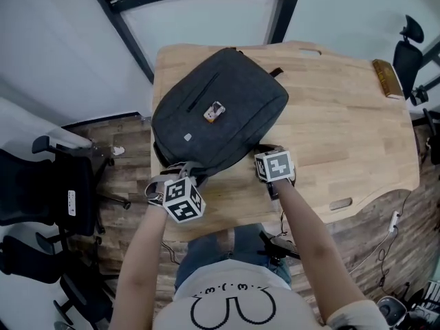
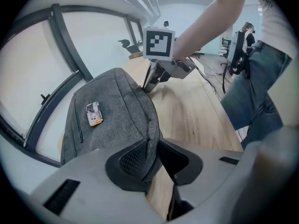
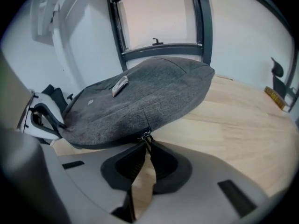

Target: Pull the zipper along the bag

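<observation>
A dark grey backpack (image 1: 220,108) lies flat on the wooden table (image 1: 344,129), with a small orange and white tag (image 1: 214,111) on its front. My left gripper (image 1: 181,169) is at the bag's near left corner. In the left gripper view a fold of the bag's edge (image 2: 150,143) is pinched between the pads, so the left gripper (image 2: 152,155) is shut on it. My right gripper (image 1: 260,152) is at the bag's near right edge. In the right gripper view the metal zipper pull (image 3: 146,138) hangs between the tips of the right gripper (image 3: 145,149), whose jaws stand a little apart.
A brown book-like object (image 1: 388,79) lies at the table's far right corner. Black office chairs (image 1: 48,184) stand on the floor to the left. The table's near edge (image 1: 240,225) is just in front of the person's legs.
</observation>
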{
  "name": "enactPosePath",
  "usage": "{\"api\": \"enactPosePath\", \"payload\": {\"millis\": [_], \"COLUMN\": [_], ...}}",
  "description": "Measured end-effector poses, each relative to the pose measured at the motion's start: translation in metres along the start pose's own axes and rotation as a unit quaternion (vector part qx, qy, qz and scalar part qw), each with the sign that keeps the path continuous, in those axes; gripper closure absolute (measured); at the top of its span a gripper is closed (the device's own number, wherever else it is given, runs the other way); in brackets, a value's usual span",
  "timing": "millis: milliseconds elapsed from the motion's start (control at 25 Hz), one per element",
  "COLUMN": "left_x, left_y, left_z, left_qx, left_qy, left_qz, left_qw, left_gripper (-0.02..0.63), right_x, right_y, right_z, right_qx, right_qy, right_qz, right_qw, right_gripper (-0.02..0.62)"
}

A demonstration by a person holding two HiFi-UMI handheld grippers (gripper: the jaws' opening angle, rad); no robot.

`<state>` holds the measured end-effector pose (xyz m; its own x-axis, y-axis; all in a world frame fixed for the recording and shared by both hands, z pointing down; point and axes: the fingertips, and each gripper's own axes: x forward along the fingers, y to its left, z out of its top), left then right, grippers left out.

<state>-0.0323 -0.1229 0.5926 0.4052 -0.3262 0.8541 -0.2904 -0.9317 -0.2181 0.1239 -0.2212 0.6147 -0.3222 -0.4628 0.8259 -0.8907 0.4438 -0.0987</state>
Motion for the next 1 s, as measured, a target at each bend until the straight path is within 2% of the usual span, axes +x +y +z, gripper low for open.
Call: {"api": "enactPosePath", "payload": {"millis": [120, 200, 240, 360, 440, 560, 640, 720, 840, 880, 1000], "left_x": [0.008, 0.012, 0.013, 0.013, 0.010, -0.004, -0.021, -0.041, -0.069, -0.078, -0.110], "left_y": [0.006, 0.012, 0.014, 0.015, 0.016, 0.020, 0.025, 0.036, 0.052, 0.057, 0.069], "left_z": [0.007, 0.008, 0.007, 0.007, 0.010, 0.017, 0.024, 0.031, 0.041, 0.045, 0.056], "left_qx": [-0.052, -0.080, -0.087, -0.105, -0.120, -0.160, -0.206, -0.251, -0.283, -0.286, -0.291], "left_qy": [-0.002, 0.006, 0.011, 0.013, 0.012, -0.004, -0.036, -0.079, -0.127, -0.139, -0.172], "left_qz": [0.031, 0.045, 0.046, 0.027, 0.020, 0.042, 0.074, 0.115, 0.167, 0.183, 0.246], "left_qw": [0.9982, 0.9958, 0.9951, 0.9941, 0.9925, 0.9863, 0.9751, 0.9578, 0.9359, 0.9301, 0.9083], "left_gripper": [0.518, 0.515, 0.512, 0.506, 0.498, 0.448, 0.439, 0.431, 0.430, 0.428, 0.426], "right_x": [0.006, 0.007, 0.006, -0.007, -0.021, -0.045, -0.062, -0.079, -0.105, -0.116, -0.155], "right_y": [-0.011, -0.015, -0.015, -0.014, -0.013, -0.011, -0.012, -0.011, -0.007, -0.005, -0.001], "right_z": [0.014, 0.023, 0.026, 0.033, 0.038, 0.046, 0.052, 0.062, 0.084, 0.090, 0.104], "right_qx": [0.020, -0.001, -0.018, -0.062, -0.069, -0.059, -0.058, -0.065, -0.076, -0.071, -0.045], "right_qy": [-0.011, -0.015, -0.017, -0.027, -0.046, -0.082, -0.110, -0.145, -0.205, -0.225, -0.281], "right_qz": [0.010, 0.026, 0.039, 0.084, 0.111, 0.142, 0.147, 0.141, 0.133, 0.131, 0.106], "right_qw": [1.000, 1.000, 0.999, 0.994, 0.990, 0.985, 0.981, 0.977, 0.967, 0.963, 0.953], "right_gripper": [0.489, 0.480, 0.477, 0.392, 0.369, 0.338, 0.328, 0.334, 0.334, 0.354, 0.510]}}
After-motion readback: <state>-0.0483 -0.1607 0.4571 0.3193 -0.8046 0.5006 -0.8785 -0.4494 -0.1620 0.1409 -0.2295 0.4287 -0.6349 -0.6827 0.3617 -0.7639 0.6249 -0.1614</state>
